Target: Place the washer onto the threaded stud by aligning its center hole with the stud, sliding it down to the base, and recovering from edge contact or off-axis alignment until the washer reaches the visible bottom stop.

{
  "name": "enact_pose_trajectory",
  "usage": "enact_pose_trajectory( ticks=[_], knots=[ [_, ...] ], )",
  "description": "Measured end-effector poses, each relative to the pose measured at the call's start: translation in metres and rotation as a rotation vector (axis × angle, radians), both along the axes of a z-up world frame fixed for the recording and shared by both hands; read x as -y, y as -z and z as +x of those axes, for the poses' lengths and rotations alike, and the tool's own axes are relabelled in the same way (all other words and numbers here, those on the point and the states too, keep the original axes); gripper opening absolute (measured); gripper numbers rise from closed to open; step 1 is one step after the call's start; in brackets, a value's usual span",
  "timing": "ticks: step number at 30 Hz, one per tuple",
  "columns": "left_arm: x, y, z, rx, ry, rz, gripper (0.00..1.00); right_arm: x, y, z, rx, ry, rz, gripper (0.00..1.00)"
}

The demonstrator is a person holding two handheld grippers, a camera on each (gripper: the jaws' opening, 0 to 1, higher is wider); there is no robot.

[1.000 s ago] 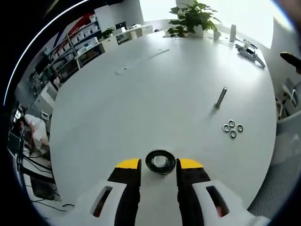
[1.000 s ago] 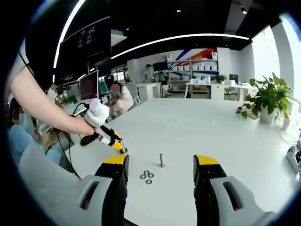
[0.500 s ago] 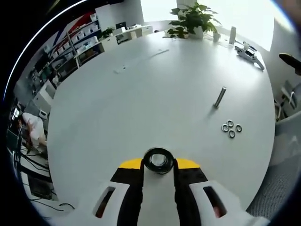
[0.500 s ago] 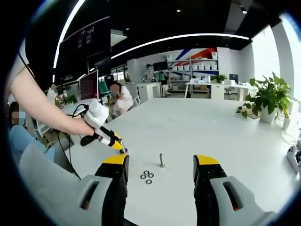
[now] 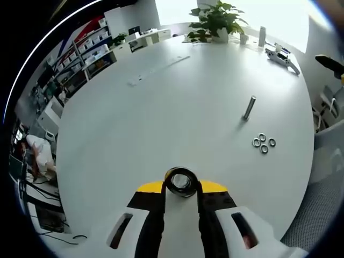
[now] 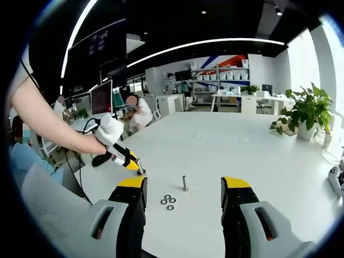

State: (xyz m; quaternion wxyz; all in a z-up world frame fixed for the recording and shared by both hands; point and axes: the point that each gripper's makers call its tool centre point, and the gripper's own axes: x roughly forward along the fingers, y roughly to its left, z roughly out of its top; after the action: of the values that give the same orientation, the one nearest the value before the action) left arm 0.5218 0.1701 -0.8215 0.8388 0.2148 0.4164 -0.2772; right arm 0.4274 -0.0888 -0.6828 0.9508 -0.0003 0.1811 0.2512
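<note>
The left gripper (image 5: pixel 181 187) has its yellow-tipped black jaws drawn in close on a dark, shiny metal ring with a pale centre, the washer (image 5: pixel 181 181), which is pinched between the tips right at the near edge of the big white round table (image 5: pixel 161 107). Out on the table, to the right and farther off, the slim grey threaded stud (image 5: pixel 249 107) stands upright on the surface, casting a short shadow at its foot. Just nearer than the stud and a touch to its right lies a tight cluster of four small silver rings (image 5: pixel 263 143), flat on the tabletop and apart from the stud. At the far edge sits a leafy green potted plant (image 5: pixel 215 19). From the right gripper view, the right gripper (image 6: pixel 183 189) hangs over the table with its jaws spread wide and nothing between them; the threaded stud (image 6: pixel 184 183) shows upright in the gap between the jaws, with the small silver rings (image 6: pixel 167 202) lying just near and left of it. Over on the left of this view, the left gripper (image 6: pixel 137 169) reaches in, gripped by a person's hand (image 6: pixel 102 141) on a bare forearm, its tip down at the table's edge, well apart from the stud. The potted plant (image 6: pixel 306 115) stands on the far right of the table.
</note>
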Motion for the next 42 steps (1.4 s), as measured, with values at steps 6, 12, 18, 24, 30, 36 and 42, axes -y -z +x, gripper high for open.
enact_pose_trajectory(
  ticks=[6, 12, 18, 24, 30, 36, 42],
  knots=[
    [0.002, -0.002, 0.001, 0.006, -0.005, -0.026, 0.22, 0.0, 0.0, -0.001, 0.0, -0.001, -0.001, 0.58],
    [0.007, -0.005, 0.002, 0.015, 0.0, -0.057, 0.23, -0.001, 0.001, -0.001, -0.003, -0.004, -0.006, 0.58],
    [0.003, -0.005, -0.001, 0.022, 0.0, -0.068, 0.23, 0.0, 0.002, -0.001, -0.003, -0.003, -0.008, 0.58],
    [0.003, -0.004, 0.0, 0.034, 0.0, -0.07, 0.22, -0.002, 0.003, -0.002, -0.006, -0.008, -0.012, 0.58],
    [0.002, -0.005, 0.0, 0.041, 0.009, -0.061, 0.22, -0.002, 0.003, -0.002, -0.006, -0.008, -0.017, 0.58],
    [0.001, -0.012, 0.002, 0.063, 0.006, -0.067, 0.22, -0.001, 0.003, -0.002, -0.005, -0.007, -0.016, 0.58],
    [0.001, -0.014, 0.002, 0.071, 0.029, -0.043, 0.22, -0.001, 0.002, -0.001, -0.003, -0.007, -0.016, 0.58]
  ],
)
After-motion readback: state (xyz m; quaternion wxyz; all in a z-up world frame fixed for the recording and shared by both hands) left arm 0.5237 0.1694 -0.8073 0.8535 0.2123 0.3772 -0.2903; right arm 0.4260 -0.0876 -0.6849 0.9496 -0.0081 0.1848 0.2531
